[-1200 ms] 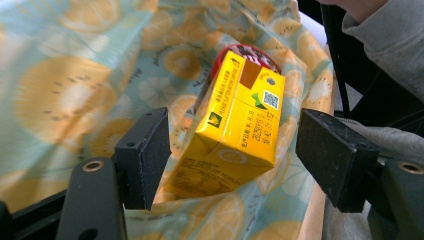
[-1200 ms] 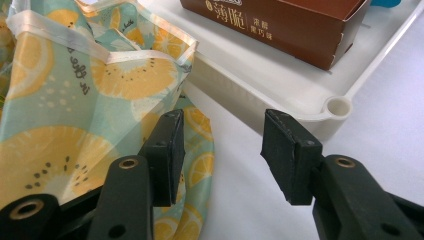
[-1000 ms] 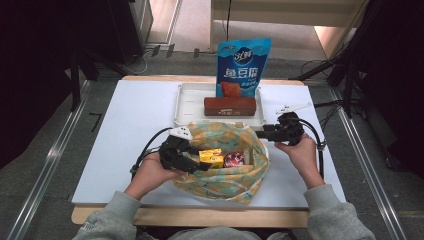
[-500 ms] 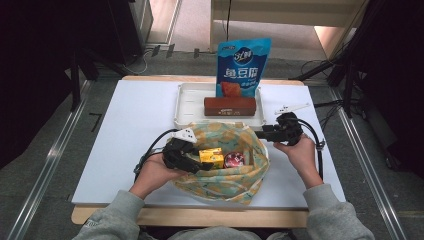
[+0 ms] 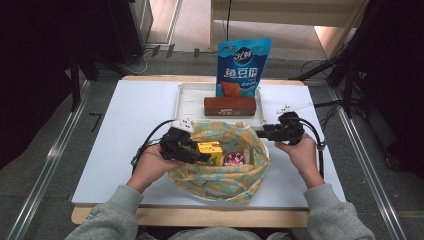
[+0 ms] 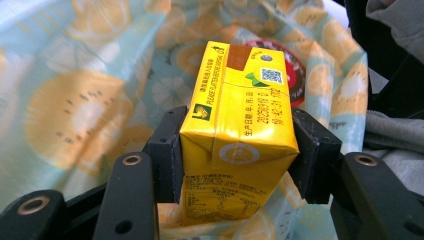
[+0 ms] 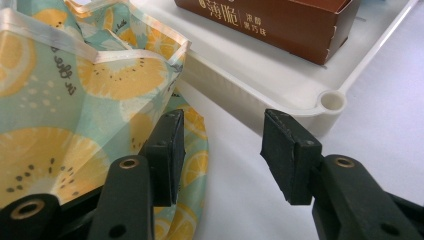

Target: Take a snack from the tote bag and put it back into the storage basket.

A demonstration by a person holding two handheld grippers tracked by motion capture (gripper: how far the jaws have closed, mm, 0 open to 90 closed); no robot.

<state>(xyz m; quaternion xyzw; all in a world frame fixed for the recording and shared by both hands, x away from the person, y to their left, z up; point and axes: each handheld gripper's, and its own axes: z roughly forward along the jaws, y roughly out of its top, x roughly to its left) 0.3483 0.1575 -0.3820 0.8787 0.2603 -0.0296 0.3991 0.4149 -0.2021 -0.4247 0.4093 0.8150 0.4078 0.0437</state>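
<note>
A fabric bag (image 5: 220, 180) printed with lemons lies open at the table's front. Inside it are a yellow drink carton (image 5: 210, 150) and a round red-lidded item (image 5: 233, 159). My left gripper (image 5: 197, 152) reaches into the bag from the left. Its jaws have just been closing, and in the left gripper view both pads (image 6: 170, 145) press the sides of the carton (image 6: 240, 90). My right gripper (image 5: 260, 133) stands open at the bag's right rim. In the right gripper view, the right gripper (image 7: 225, 135) has bare table between its jaws, with the bag (image 7: 75, 75) beside its left jaw.
A white tray (image 5: 187, 100) behind the bag holds a brown box (image 5: 230, 106) and an upright blue snack pouch (image 5: 243, 65). The tray's corner (image 7: 330, 102) lies just beyond my right gripper. White table surface extends to the left of the bag.
The left gripper's jaws have narrowed onto the yellow carton inside the bag. The right hand has stayed where it was.
</note>
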